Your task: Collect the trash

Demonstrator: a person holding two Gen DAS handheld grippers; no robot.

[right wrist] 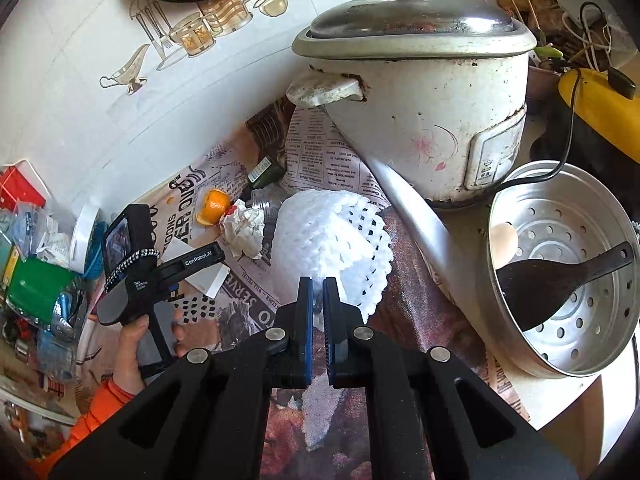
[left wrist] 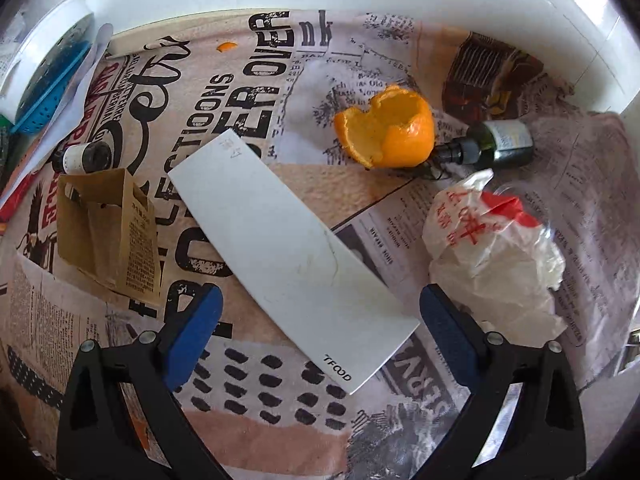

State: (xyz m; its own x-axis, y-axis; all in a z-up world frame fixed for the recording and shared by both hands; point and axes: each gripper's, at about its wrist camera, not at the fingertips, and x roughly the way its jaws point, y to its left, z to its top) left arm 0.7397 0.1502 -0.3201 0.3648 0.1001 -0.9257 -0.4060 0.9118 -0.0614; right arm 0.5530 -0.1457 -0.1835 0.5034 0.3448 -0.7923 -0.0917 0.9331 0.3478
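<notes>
My left gripper (left wrist: 320, 312) is open and empty, hovering over a flat white card marked TFOOD (left wrist: 288, 240) on the newspaper-print cloth. An orange peel (left wrist: 390, 126) lies beyond it, a crumpled white wrapper with red print (left wrist: 492, 248) to the right, a small brown paper box (left wrist: 108, 232) to the left. My right gripper (right wrist: 318, 292) is shut on a white foam fruit net (right wrist: 332, 240) and holds it above the cloth. The right wrist view also shows the left gripper (right wrist: 200, 262), the peel (right wrist: 214, 206) and the wrapper (right wrist: 244, 230).
A dark green bottle (left wrist: 496, 142) lies beside the peel, a small dark vial (left wrist: 84, 156) at left. A blue basket (left wrist: 48, 92) sits far left. A white rice cooker (right wrist: 420, 92), a steel steamer tray (right wrist: 568, 276) with a black spoon, and clutter at left (right wrist: 36, 280) surround the cloth.
</notes>
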